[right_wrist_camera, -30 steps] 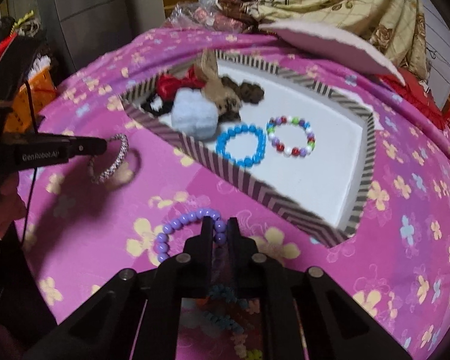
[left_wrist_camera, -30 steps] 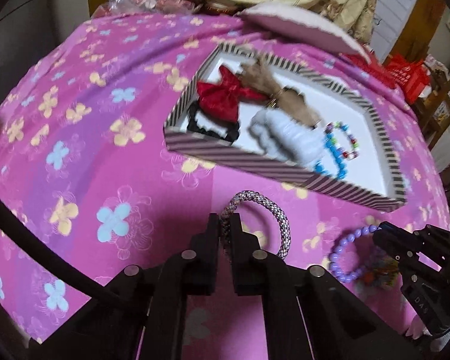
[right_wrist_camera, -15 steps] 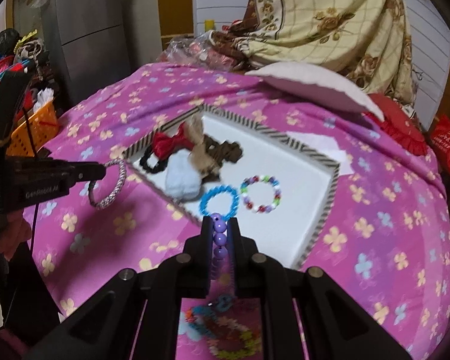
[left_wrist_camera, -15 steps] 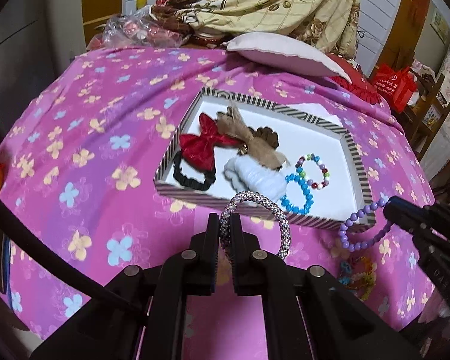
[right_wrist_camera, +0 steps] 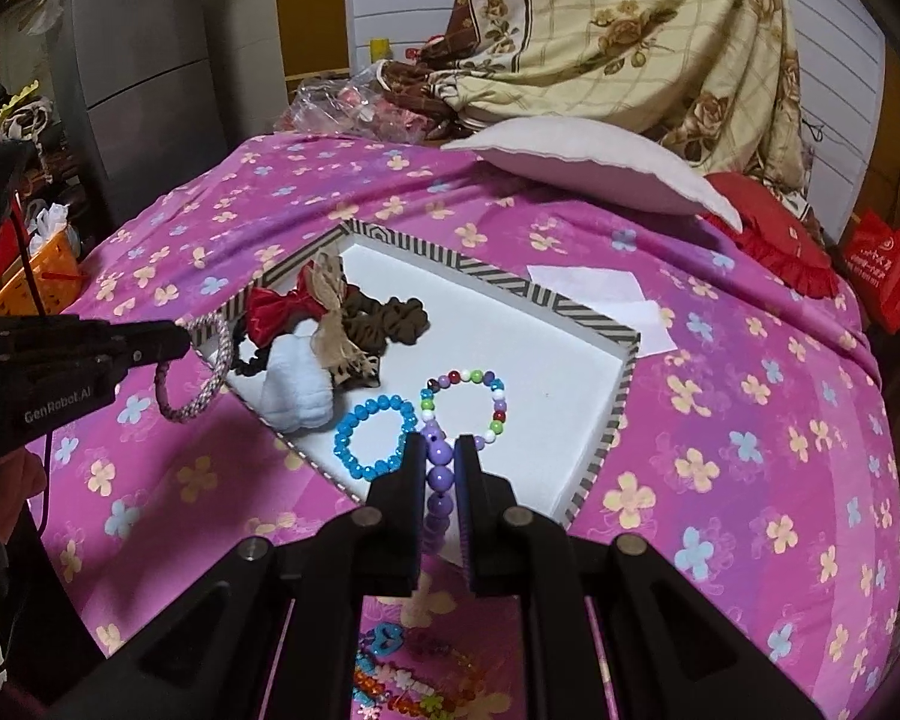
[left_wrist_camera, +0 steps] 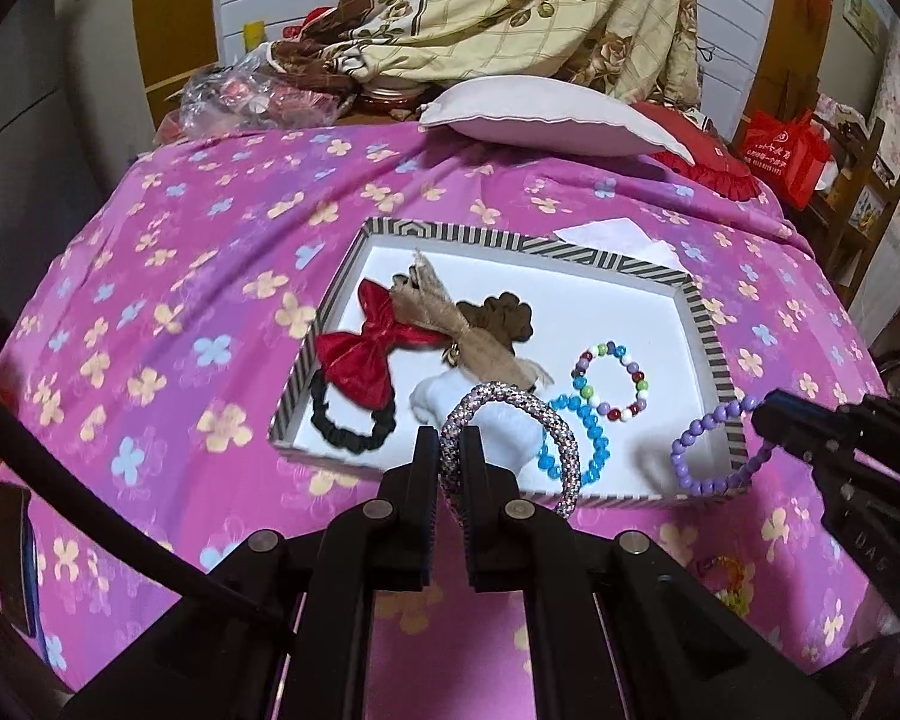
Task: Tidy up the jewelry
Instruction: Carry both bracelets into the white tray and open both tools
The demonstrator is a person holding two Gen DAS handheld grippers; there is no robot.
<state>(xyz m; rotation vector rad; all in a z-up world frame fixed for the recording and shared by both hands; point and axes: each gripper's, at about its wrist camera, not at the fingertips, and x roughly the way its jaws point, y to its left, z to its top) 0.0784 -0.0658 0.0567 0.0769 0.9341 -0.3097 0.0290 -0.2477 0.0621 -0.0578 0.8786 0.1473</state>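
A striped-rim box (left_wrist_camera: pixel 703 336) (right_wrist_camera: pixel 621 384) with a white floor lies on the pink flowered cloth. Inside are a red bow (left_wrist_camera: pixel 366 354), brown scrunchies (right_wrist_camera: pixel 384 318), a white fluffy piece (right_wrist_camera: pixel 297 390), a blue bead bracelet (right_wrist_camera: pixel 371 441) and a multicolour bead bracelet (right_wrist_camera: pixel 465 405). My left gripper (left_wrist_camera: pixel 448 450) (right_wrist_camera: pixel 180 339) is shut on a braided silver-pink bangle (left_wrist_camera: pixel 513 438) (right_wrist_camera: pixel 201 372), held above the box's near left edge. My right gripper (right_wrist_camera: pixel 439 456) (left_wrist_camera: pixel 762 414) is shut on a purple bead bracelet (left_wrist_camera: pixel 711 450) (right_wrist_camera: pixel 438 480), hanging over the near right corner.
More colourful bead pieces (right_wrist_camera: pixel 408 678) lie on the cloth under my right gripper. A pale cushion (left_wrist_camera: pixel 546 120) and a red frilled cushion (right_wrist_camera: pixel 774 240) sit behind the box, with white paper (right_wrist_camera: pixel 594 294) beside it. An orange basket (right_wrist_camera: pixel 36 276) stands off the left side.
Both grippers have lifted their bracelets off the cloth and carried them up towards the box. The bangle and the purple bracelet now hang over its near rim.
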